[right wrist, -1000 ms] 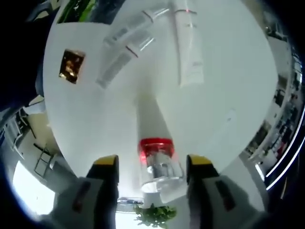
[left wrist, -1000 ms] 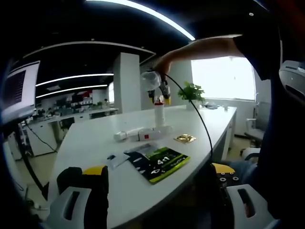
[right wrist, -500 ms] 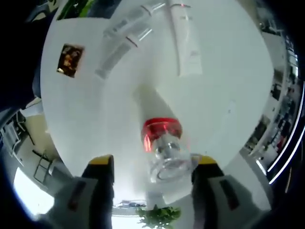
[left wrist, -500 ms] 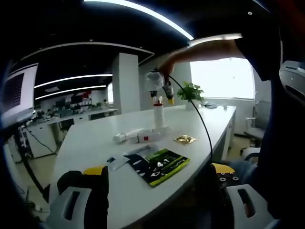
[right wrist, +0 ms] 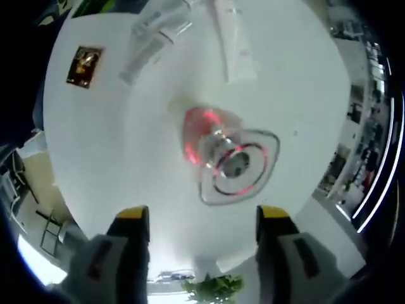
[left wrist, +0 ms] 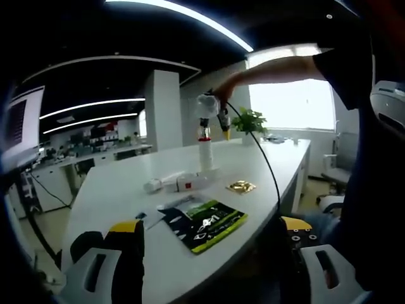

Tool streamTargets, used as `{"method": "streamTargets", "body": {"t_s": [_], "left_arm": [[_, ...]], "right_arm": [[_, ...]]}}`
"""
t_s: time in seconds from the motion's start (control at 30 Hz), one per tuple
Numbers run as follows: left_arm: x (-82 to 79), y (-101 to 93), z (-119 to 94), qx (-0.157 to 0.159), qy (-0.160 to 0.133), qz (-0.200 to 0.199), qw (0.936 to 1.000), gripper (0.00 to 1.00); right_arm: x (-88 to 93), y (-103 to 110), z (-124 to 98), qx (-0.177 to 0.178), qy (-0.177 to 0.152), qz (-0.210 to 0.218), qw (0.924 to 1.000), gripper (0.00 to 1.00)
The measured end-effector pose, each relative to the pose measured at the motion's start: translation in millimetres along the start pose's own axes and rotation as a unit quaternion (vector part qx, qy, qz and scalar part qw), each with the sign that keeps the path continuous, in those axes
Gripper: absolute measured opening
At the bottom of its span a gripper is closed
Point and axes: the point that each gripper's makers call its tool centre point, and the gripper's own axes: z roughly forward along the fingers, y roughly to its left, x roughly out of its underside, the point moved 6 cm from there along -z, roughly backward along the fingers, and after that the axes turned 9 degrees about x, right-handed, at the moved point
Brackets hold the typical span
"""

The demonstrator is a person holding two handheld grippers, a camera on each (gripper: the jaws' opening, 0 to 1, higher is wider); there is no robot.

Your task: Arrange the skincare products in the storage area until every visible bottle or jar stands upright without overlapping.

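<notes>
Bottle (right wrist: 218, 152) upright under open right claw (right wrist: 201, 221); label unreadable

Your right gripper view smears the bottle (right wrist: 218, 149) into a red-ringed blur; its cap outline can't be read. The tube (right wrist: 233, 39) above the bottle is cut at the picture's top. In your left gripper view, the tubes (left wrist: 171, 183) beside the bottle carry unreadable print.

1 upright bottle (left wrist: 205, 154), 3 flat tubes (right wrist: 233, 38), 1 gold sachet (right wrist: 83, 66), 1 green pouch (left wrist: 204, 223).
</notes>
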Motion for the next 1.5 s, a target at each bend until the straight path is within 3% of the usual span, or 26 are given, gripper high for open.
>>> {"method": "streamTargets", "body": {"t_s": [0.13,0.27,0.47,0.8,1.5], "left_arm": [[0.2,-1.2,0.8,0.001,0.003,0.001,1.0000,0.88],[1.2,-1.1,1.7,0.001,0.005,0.001,1.0000,0.88],[1.6,-0.8,4.5,0.003,0.005,0.000,1.0000,0.88],[0.0,-5.3,9.7,0.009,0.003,0.004,0.9999,0.88],[5.6,-3.7,11.0,0.012,0.011,0.004,0.9999,0.89]], "right_arm": [[1.6,3.3,-0.1,0.012,-0.033,0.031,0.9989,0.70],[9.2,17.6,1.9,0.017,-0.039,0.045,0.9981,0.69],[12.4,26.0,4.2,0.037,-0.078,0.074,0.9935,0.69],[19.4,53.5,11.1,0.040,-0.085,0.081,0.9923,0.68],[18.0,98.8,14.1,0.090,-0.128,0.119,0.9805,0.73]]}}
